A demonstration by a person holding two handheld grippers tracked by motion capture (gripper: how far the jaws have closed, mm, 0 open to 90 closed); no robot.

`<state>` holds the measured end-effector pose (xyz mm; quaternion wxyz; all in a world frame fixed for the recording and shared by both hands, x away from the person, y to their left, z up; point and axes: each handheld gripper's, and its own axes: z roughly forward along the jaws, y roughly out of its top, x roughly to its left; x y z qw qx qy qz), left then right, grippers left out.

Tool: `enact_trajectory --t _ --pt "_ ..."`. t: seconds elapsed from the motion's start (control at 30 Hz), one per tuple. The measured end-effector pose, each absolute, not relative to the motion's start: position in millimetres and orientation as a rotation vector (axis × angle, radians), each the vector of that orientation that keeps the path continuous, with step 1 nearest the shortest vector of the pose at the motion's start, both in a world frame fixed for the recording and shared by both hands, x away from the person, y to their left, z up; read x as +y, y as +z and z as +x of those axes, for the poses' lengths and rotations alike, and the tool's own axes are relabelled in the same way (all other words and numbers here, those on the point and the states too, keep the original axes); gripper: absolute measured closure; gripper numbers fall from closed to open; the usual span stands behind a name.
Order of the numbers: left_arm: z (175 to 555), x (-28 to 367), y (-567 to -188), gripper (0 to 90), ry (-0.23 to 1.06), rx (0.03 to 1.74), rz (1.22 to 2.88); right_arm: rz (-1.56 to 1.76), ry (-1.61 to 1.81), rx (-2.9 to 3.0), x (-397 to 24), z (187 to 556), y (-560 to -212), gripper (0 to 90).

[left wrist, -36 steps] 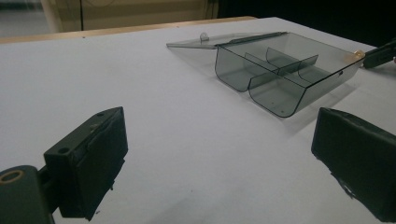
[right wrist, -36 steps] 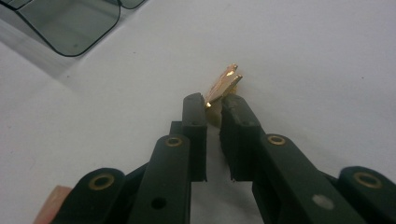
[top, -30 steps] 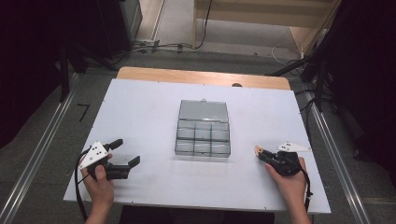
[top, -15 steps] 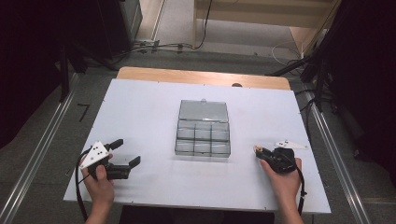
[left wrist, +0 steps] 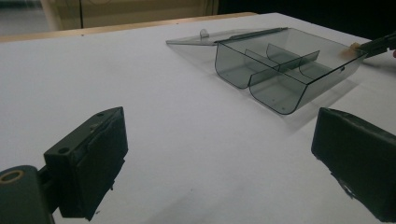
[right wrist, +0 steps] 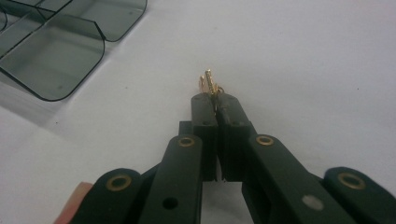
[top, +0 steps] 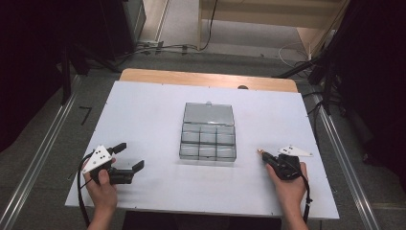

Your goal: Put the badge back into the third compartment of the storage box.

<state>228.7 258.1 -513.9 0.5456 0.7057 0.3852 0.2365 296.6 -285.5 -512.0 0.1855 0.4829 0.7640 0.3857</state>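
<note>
A clear smoky plastic organizer box with several compartments lies open at the middle of the white table, its lid folded back. In the left gripper view the box looks empty. My left gripper rests near the front left of the table, open with nothing between its jaws. My right gripper sits right of the box, shut on a small gold metal piece that sticks out past its tips. The piece is held just above the table, a short way from the box's near right corner.
A wooden strip runs along the table's far edge. Metal rails flank the table on both sides. Cables lie on the floor behind. Bare white surface surrounds the box on all sides.
My right gripper has moved a little left toward the box, carrying the gold piece. The left gripper has stayed put.
</note>
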Motion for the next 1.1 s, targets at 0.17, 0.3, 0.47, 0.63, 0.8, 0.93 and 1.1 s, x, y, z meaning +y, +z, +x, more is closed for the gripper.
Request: enact_trajectory --t 0.17,0.3,0.47,0.63,0.8,0.93,1.1 --pt "228.5 258.8 -514.0 4.3 0.559 0.915 1.666 1.352 1.115 2.14 -287.2 294.7 -510.4 87.0" --pt "228.3 259.2 -513.9 4.3 0.56 0.913 1.666 1.351 1.132 2.135 -287.7 293.7 -509.3 87.0" --pt "228.2 259.5 -513.9 4.3 0.56 0.912 1.662 1.351 1.174 2.117 -287.3 291.6 -505.6 87.0" --pt "227.9 259.7 -513.9 4.3 0.56 0.91 1.658 1.338 1.178 2.115 -280.9 291.2 -502.8 86.9" --pt "227.7 260.4 -513.9 4.3 0.56 0.908 1.652 1.34 1.198 2.106 -274.8 292.3 -498.8 86.9" --pt "227.6 261.0 -513.8 4.3 0.557 0.91 1.646 1.331 1.205 2.103 -269.5 294.0 -494.5 86.9" --pt "227.7 261.9 -513.9 4.3 0.553 0.91 1.636 1.313 1.207 2.107 -262.8 296.2 -488.3 86.9"
